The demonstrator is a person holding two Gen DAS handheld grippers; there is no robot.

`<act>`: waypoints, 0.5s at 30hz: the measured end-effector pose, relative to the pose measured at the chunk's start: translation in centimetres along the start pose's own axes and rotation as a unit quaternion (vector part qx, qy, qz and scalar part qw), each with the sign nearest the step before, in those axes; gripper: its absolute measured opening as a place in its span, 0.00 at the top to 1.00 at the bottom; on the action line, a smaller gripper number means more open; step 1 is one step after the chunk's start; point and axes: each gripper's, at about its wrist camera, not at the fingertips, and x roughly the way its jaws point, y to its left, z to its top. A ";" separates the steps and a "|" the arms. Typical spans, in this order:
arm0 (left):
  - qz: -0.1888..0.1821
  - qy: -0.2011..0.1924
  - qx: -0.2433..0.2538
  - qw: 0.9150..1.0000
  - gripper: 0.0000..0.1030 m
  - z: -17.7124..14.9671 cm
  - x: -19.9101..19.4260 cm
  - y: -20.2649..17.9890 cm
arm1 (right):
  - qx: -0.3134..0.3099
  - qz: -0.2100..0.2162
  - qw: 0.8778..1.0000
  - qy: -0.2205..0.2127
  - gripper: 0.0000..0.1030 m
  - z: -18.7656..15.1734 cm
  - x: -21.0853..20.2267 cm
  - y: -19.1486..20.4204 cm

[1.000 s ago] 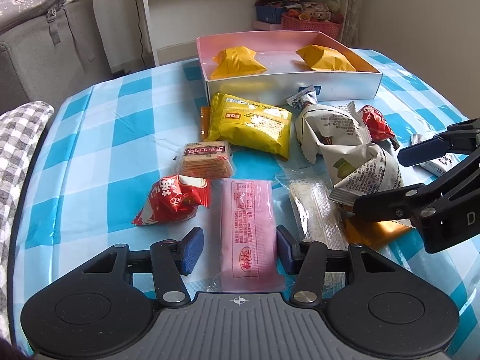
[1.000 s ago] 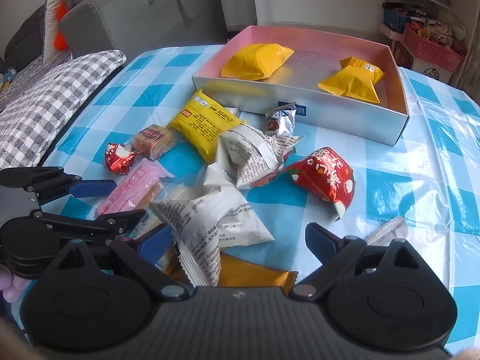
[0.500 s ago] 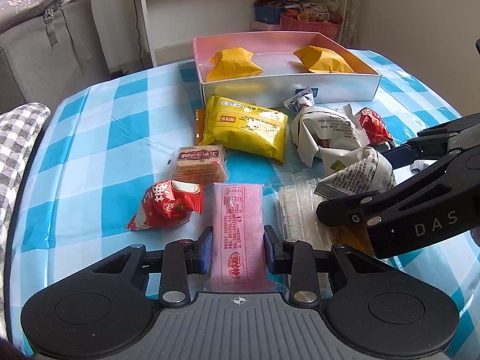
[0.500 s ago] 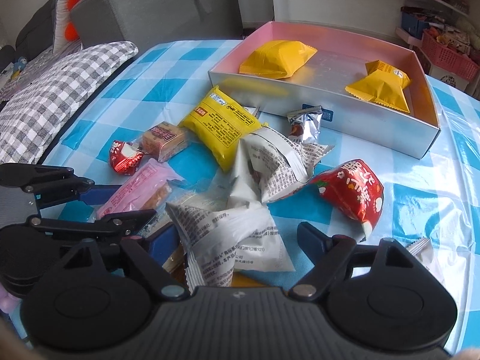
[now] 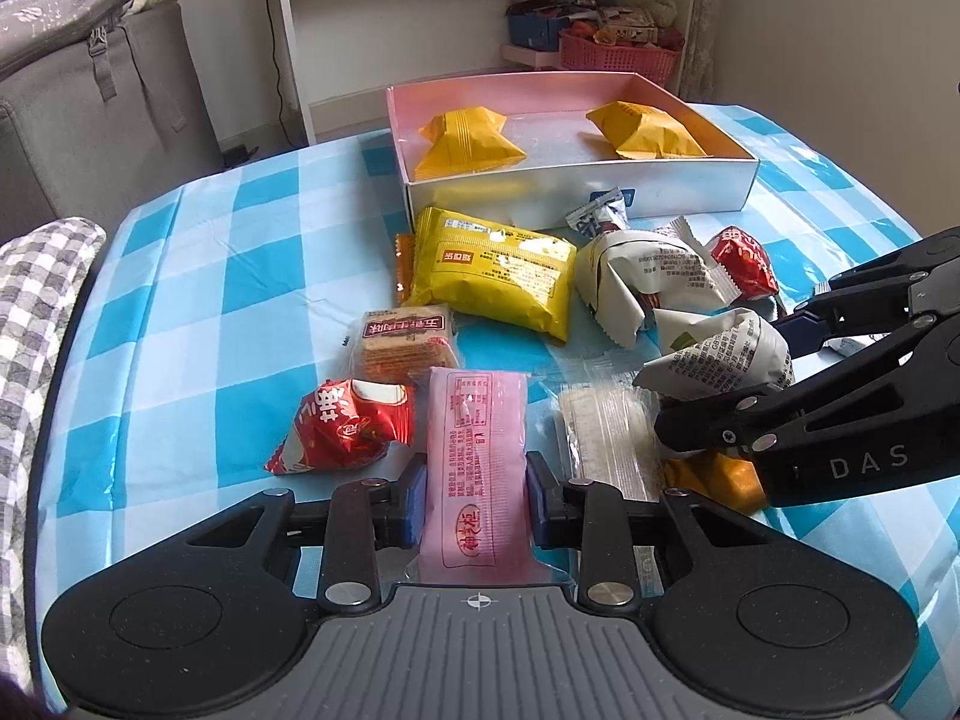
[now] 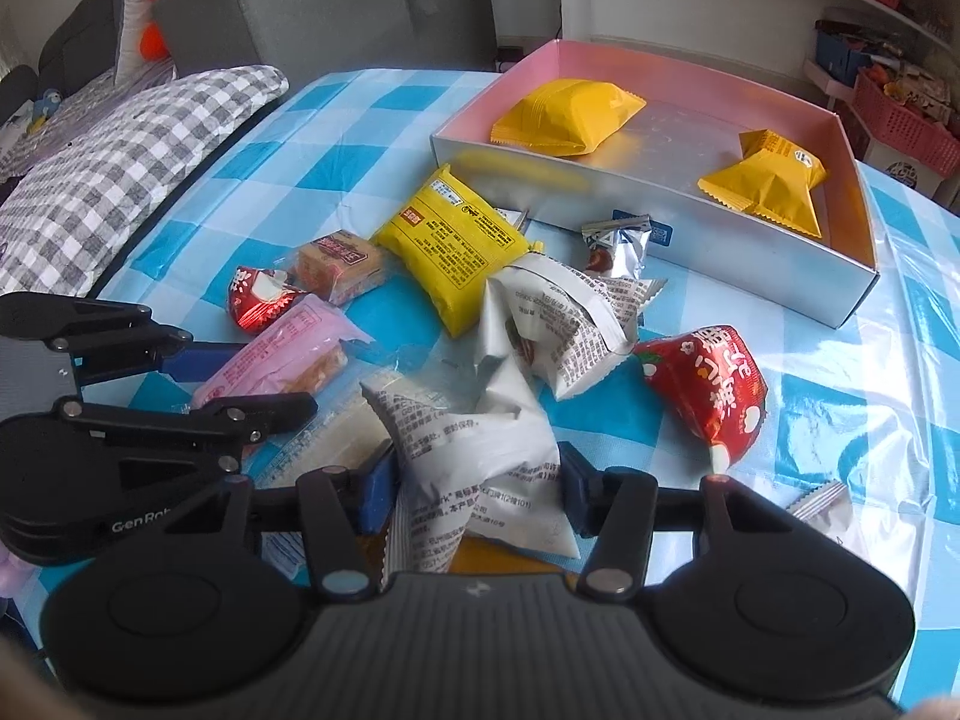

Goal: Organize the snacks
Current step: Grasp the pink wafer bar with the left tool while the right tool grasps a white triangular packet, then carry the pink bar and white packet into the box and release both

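My left gripper (image 5: 476,501) is shut on a long pink snack packet (image 5: 477,456) that lies on the blue checked tablecloth; the packet also shows in the right wrist view (image 6: 282,354). My right gripper (image 6: 477,495) is shut on a white printed snack bag (image 6: 480,450), which also shows in the left wrist view (image 5: 720,354). A pink-lined box (image 5: 576,192) at the far side holds two orange-yellow packets (image 5: 465,144) (image 5: 651,129). Loose snacks lie between the box and the grippers.
On the cloth lie a yellow packet (image 5: 498,270), a brown biscuit pack (image 5: 405,339), red bags (image 5: 345,426) (image 6: 708,390), another white bag (image 6: 558,318), a clear wafer pack (image 5: 606,426) and a small silver wrapper (image 6: 618,243). A checked cushion (image 6: 120,162) lies left; shelves stand behind.
Both grippers have closed: the left onto the pink packet, the right onto the white bag. Both have moved a little forward over the table.
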 end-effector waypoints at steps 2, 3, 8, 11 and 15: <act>0.000 -0.001 -0.001 1.000 0.71 0.1 -0.2 0.1 | 0.001 0.003 1.000 -0.003 0.52 0.0 -0.4 -0.1; 0.000 -0.002 -0.001 1.000 0.71 0.2 -0.3 0.1 | 0.000 0.004 1.000 -0.005 0.52 0.0 -0.5 -0.1; -0.002 -0.003 -0.004 1.000 0.71 0.5 -0.8 0.2 | 0.003 0.011 1.000 -0.011 0.52 0.2 -1.3 -0.1; -0.004 -0.008 -0.004 1.000 0.71 0.7 -1.4 0.2 | 0.003 0.013 1.000 -0.015 0.52 0.3 -1.7 0.0; -0.009 -0.018 -0.004 1.000 0.71 1.0 -2.2 0.2 | 0.009 0.015 1.000 -0.021 0.52 0.4 -2.2 -0.1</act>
